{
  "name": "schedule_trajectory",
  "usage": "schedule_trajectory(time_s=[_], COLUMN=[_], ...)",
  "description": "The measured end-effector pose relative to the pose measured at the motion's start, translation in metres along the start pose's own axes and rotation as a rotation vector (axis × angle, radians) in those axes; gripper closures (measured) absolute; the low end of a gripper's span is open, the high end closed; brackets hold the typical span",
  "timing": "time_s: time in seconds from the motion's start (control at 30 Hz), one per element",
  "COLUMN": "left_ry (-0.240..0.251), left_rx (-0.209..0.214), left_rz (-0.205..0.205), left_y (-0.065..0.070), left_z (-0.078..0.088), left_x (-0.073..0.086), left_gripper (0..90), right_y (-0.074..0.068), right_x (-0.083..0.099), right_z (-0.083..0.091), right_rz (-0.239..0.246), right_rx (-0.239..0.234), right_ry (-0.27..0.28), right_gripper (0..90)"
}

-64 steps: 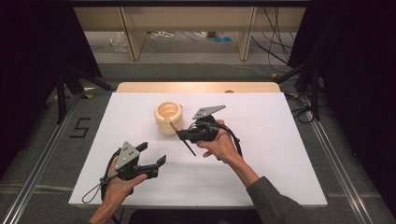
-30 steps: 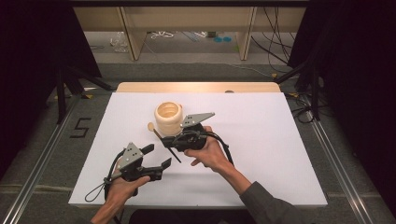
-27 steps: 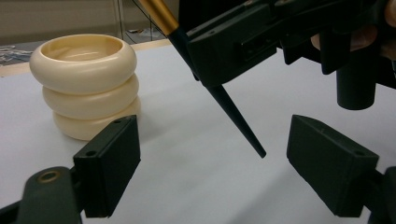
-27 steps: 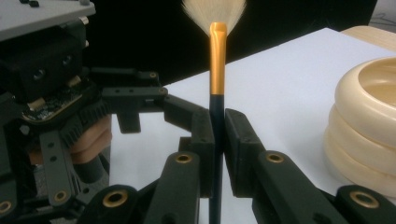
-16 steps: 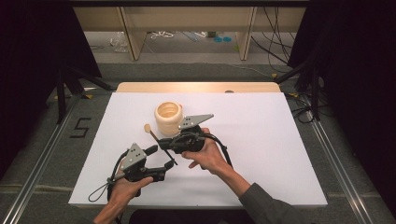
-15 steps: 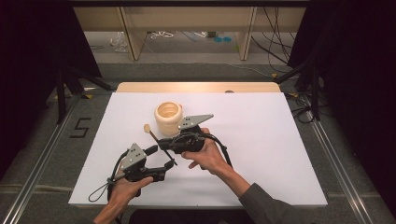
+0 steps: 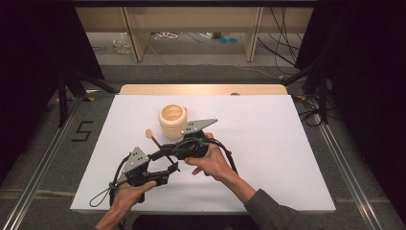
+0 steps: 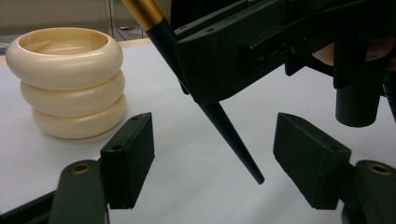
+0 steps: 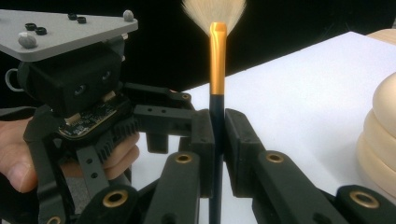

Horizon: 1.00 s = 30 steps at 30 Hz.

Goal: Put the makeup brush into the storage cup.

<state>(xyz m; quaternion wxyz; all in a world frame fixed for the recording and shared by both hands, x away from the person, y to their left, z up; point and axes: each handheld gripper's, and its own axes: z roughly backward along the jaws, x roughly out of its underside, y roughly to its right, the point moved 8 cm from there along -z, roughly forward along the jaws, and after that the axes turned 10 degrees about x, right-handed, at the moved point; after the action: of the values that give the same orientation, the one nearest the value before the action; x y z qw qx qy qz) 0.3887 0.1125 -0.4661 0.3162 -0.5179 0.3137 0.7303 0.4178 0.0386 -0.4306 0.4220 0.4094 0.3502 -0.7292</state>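
Since the earlier frames, the left hand-held gripper point(image 7: 168, 167) had come up beside the right hand-held gripper point(image 7: 165, 152), and the brush point(image 9: 217, 60) had swung low toward it. Its jaws had just been closing, yet stood spread with the brush's pointed handle tip between them, untouched. The right one pinched the dark handle, bristles toward ten o'clock. At twelve o'clock on the white counter point(image 7: 268, 143) stood the cream ribbed cup point(image 7: 172, 120), just beside them.
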Motion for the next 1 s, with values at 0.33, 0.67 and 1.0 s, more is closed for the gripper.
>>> schedule_trajectory(time_s=[0.33,0.67,1.0], left_ry=[0.018,0.021,0.035], left_rx=[0.026,0.039,0.062], left_rz=[0.047,0.036,0.076], left_y=[0.0034,0.0042,0.0067], left_z=[0.0004,0.0009,0.0013], left_x=[0.0000,-0.0007,-0.0006], left_gripper=[42.3,52.6,61.1], right_y=[-0.0036,-0.0056,-0.0061], right_x=[0.0021,0.0028,0.0029], right_z=[-0.0020,-0.0025,-0.0023], right_rz=[-0.001,-0.007,-0.008], right_rx=[-0.014,-0.020,-0.019], right_ry=[-0.004,-0.006,-0.003], right_gripper=[83.4,83.4,83.3])
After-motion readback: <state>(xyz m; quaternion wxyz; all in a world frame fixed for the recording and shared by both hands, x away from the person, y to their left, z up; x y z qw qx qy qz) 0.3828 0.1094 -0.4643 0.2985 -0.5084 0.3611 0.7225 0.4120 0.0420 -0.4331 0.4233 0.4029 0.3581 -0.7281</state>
